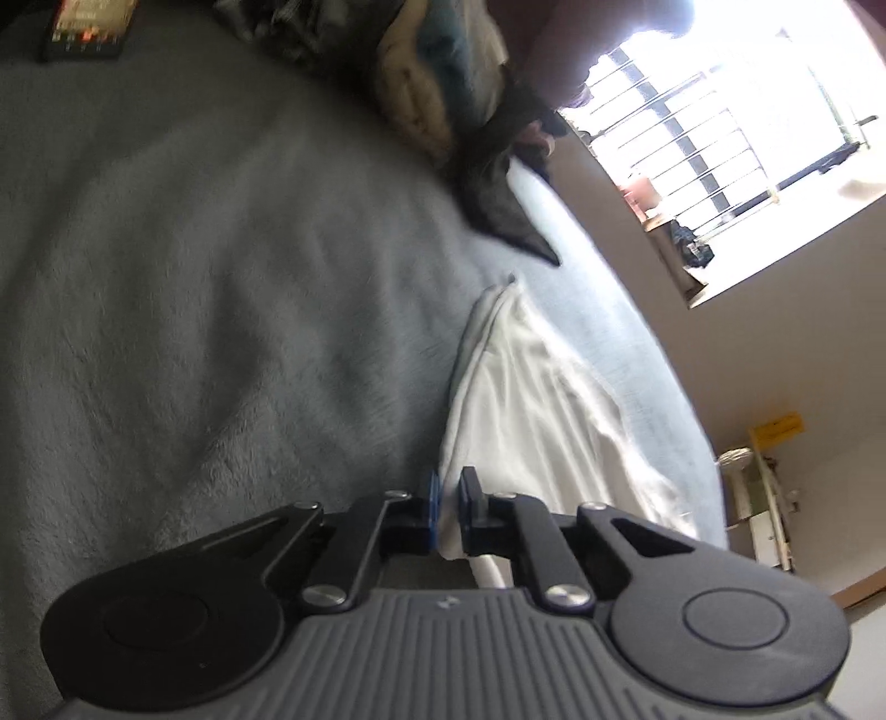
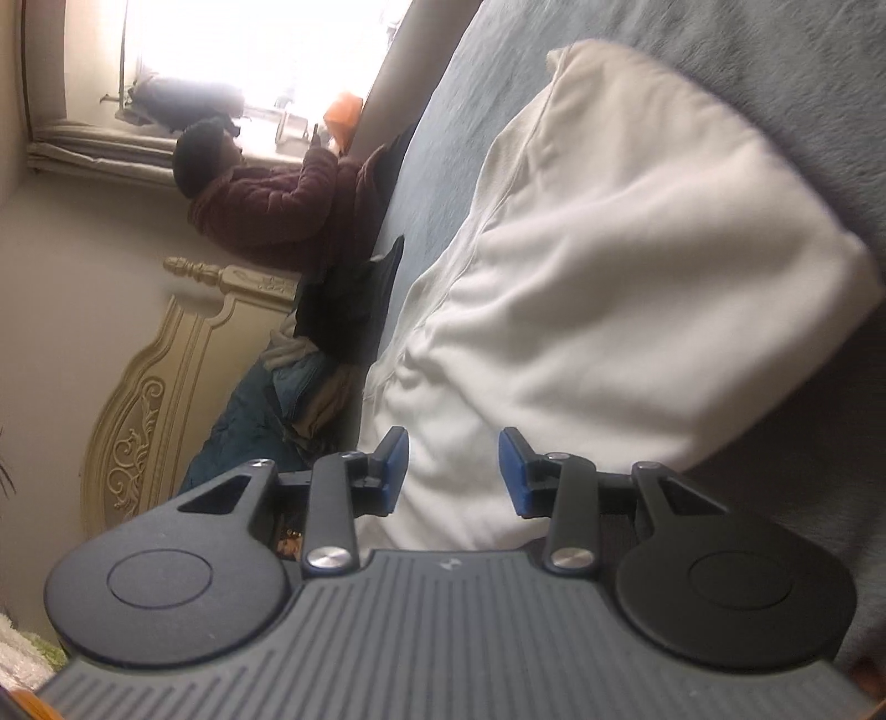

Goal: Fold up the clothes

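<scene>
No readable text, number or brand name is found in either view. A small embossed logo mark is seen on the ribbed body of the left gripper (image 1: 447, 512) and again on the right gripper (image 2: 454, 471), but no letters can be made out in it. A dark box (image 1: 88, 27) with printed colours lies at the top corner of the left wrist view; its print is too blurred to be read. A yellow tag (image 1: 775, 429) by the wall carries marks too small to be read.

Bright barred window (image 1: 720, 138), beige wall (image 1: 747, 360), carved cream headboard (image 2: 166, 399).
</scene>
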Demonstrator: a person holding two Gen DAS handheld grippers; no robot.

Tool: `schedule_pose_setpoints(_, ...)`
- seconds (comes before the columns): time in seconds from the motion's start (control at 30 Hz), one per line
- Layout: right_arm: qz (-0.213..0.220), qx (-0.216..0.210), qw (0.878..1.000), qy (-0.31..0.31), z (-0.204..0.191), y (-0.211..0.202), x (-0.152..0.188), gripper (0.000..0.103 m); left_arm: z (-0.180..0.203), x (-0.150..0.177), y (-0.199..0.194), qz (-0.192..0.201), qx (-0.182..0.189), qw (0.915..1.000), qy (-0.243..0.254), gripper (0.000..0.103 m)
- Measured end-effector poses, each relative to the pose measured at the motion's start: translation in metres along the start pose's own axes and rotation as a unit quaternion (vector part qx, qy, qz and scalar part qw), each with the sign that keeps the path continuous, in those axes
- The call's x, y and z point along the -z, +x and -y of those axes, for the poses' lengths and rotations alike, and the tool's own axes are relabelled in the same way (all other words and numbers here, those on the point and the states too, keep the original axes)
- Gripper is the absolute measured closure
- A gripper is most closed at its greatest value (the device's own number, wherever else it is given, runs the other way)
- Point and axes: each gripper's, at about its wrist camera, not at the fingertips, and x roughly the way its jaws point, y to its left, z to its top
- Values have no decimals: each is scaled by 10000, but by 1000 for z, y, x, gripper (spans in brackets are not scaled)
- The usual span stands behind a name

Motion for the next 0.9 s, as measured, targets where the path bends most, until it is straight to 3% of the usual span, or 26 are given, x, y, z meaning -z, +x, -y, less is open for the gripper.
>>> schedule_pose_setpoints(0.1,206,197,9996,-5,5,-13,-1,67,-6,5,4,-109,-340,9990,282,96)
schedule_pose_setpoints(0.27,422,819,9955,-213,12,-24,-1,67,4,11,24,-222,-760,9878,1341,95)
schedule_pose_setpoints(0.4,441,983,9929,-498,8,-24,0,67,4,2,27,-306,-745,9884,1286,81)
schedule_pose_setpoints(0.5,456,1106,9903,-711,6,-24,1,67,1,-2,12,-142,-811,9899,1156,73)
schedule_pose_setpoints(0.6,108,891,9914,-952,-4,-6,2,67,-9,0,2,-249,-644,9941,839,68)
schedule_pose_setpoints(0.7,-640,545,9883,-1269,-19,29,6,67,-15,3,7,-483,-255,9982,246,55)
schedule_pose_setpoints(0.8,-1518,208,9765,-1514,-36,68,15,66,-23,7,15,-694,55,9974,-201,47)
schedule_pose_setpoints(0.9,-2000,62,9641,-1743,-51,93,27,63,-25,9,33,-791,193,9953,-528,45)
